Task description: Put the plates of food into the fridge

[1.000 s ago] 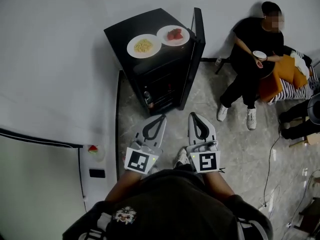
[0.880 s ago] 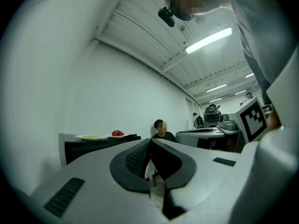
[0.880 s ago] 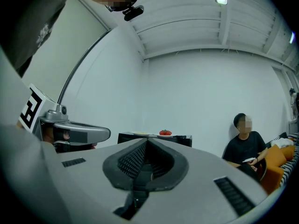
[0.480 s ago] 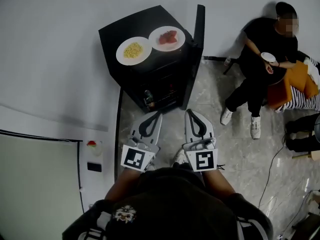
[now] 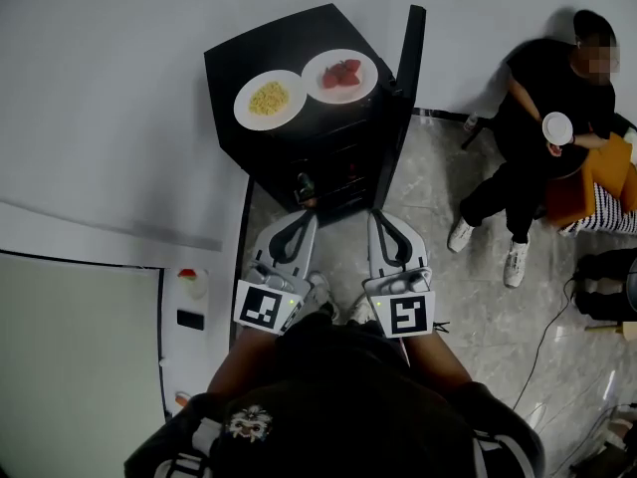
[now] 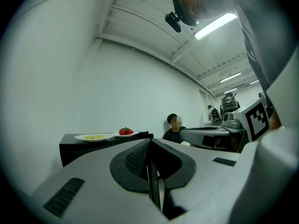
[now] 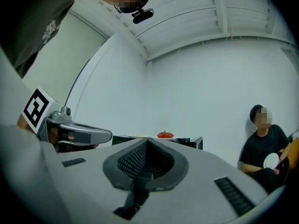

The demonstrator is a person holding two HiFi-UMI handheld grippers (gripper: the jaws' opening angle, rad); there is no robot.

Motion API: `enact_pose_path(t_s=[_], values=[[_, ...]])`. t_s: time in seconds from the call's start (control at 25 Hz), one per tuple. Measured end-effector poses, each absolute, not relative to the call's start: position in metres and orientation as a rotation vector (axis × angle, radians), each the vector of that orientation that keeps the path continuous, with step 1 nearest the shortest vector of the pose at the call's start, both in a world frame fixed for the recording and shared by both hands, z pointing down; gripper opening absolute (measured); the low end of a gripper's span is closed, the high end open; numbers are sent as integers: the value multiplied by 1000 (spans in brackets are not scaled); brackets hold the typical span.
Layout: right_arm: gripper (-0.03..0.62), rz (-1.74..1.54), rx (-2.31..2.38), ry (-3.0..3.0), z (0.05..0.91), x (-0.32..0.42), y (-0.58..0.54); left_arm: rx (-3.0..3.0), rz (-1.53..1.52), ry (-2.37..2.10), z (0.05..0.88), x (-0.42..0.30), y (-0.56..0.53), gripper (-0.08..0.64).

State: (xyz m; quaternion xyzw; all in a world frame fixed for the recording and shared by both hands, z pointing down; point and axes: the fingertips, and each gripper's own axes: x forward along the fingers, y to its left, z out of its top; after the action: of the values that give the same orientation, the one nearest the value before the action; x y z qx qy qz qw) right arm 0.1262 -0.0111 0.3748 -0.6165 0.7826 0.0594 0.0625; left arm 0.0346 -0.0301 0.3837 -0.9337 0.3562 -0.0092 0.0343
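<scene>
marble floor point(image 5: 428, 207), white wall point(image 5: 119, 88). left tongs point(image 5: 302, 217) and right tongs point(image 5: 381, 217), pressed together, empty, face the black fridge point(image 5: 269, 46), door point(image 5: 404, 98) open; yellow-food plate point(image 5: 269, 99), red-food plate point(image 5: 339, 75) on top; person point(image 5: 532, 147) seated right.

Before you stands one black fridge point(image 5: 261, 52) with one door point(image 5: 406, 78). Its top carries two white plates: one plate of yellow food point(image 5: 269, 100) and one plate of red food point(image 5: 339, 75). You hold two pairs of tongs, the left tongs point(image 5: 310, 216) and the right tongs point(image 5: 376, 216), with one marker cube point(image 5: 262, 307) on each. One seated person point(image 5: 532, 118) holds one white bowl point(image 5: 557, 127).
</scene>
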Motion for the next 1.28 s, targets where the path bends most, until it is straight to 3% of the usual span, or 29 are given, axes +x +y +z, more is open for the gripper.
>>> enact_pose_path(t_s=[1.28], values=[[25, 315, -2012, 2389, 350, 91, -117, -2977, 256, 882, 361, 25, -127, 23]])
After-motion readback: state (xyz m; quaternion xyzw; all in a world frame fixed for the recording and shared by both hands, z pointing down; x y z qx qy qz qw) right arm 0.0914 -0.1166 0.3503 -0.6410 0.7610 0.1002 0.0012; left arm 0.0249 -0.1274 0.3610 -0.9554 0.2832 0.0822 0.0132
